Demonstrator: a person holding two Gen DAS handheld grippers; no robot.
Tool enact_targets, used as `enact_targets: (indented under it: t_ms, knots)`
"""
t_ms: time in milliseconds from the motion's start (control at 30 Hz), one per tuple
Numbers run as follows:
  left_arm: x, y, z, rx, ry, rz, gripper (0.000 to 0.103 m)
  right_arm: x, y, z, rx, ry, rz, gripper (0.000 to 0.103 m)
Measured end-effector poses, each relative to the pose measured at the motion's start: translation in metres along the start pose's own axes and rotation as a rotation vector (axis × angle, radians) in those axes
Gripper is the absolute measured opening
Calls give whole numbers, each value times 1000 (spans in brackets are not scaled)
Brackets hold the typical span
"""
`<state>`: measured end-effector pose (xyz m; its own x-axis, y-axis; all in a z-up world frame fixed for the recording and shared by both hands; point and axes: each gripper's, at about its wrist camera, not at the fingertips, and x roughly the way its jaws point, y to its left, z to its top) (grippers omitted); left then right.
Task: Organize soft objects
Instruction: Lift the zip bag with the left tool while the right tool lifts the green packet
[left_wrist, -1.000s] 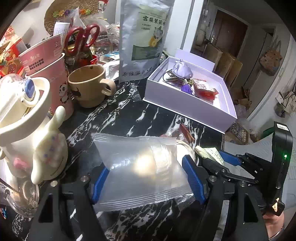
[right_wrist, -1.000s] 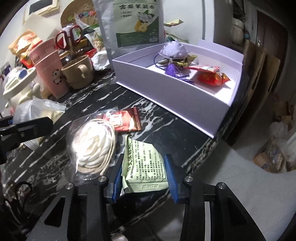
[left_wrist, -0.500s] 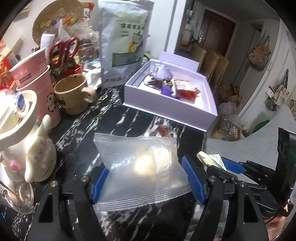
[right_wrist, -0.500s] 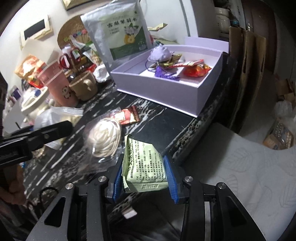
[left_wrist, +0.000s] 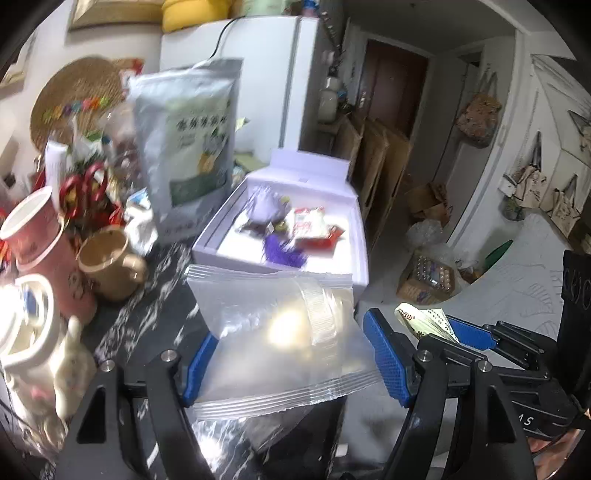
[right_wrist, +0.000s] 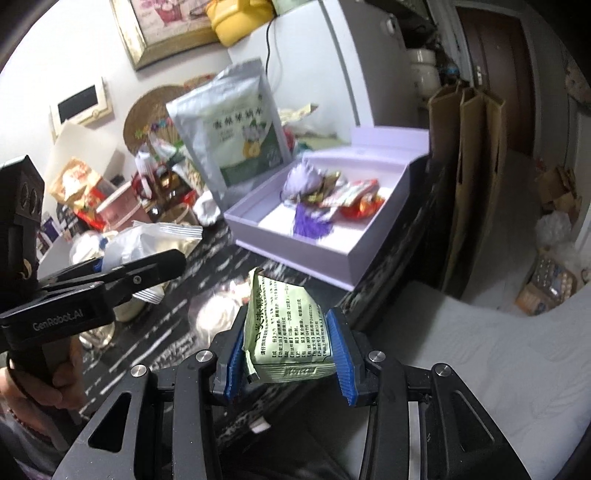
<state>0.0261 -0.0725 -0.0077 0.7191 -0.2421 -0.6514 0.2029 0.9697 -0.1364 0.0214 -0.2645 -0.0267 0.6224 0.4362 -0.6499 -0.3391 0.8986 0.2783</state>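
My left gripper (left_wrist: 291, 363) is shut on a clear zip bag (left_wrist: 280, 332) with a pale soft lump inside, held above the dark marble table (left_wrist: 147, 306). My right gripper (right_wrist: 286, 360) is shut on a pale green packet (right_wrist: 288, 332) with printed text, held above the table's edge. The open lavender box (left_wrist: 351, 236) lies ahead with a purple pouch (left_wrist: 264, 206), a purple tassel and red snack packets inside; it also shows in the right wrist view (right_wrist: 369, 236). The left gripper and its bag show in the right wrist view (right_wrist: 122, 273). The right gripper shows in the left wrist view (left_wrist: 450, 328).
A tall silver pouch (left_wrist: 188, 147) stands behind the box. A beige mug (left_wrist: 107, 266), a pink cup (left_wrist: 40, 236), red scissors (left_wrist: 83, 186) and a white toy bottle (left_wrist: 33, 339) crowd the left. A bagged white coil (right_wrist: 218, 310) lies on the table. Cardboard leans at the right.
Both grippers have risen and moved toward the lavender box, each still holding its item. The box now sits closer ahead in both views.
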Motion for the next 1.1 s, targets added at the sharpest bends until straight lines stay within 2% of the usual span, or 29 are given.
enact_targets:
  t_ms: [567, 900, 1100]
  knots:
    - [-7, -26, 71, 93, -145, -42, 75, -40, -13, 64, -64, -194, -39, 41]
    - [9, -31, 125, 132, -214, -24, 75, -36, -22, 117, -103, -257, -47, 41]
    - [34, -29, 161, 128, -210, -31, 75, -22, -34, 157, -112, -279, -69, 41]
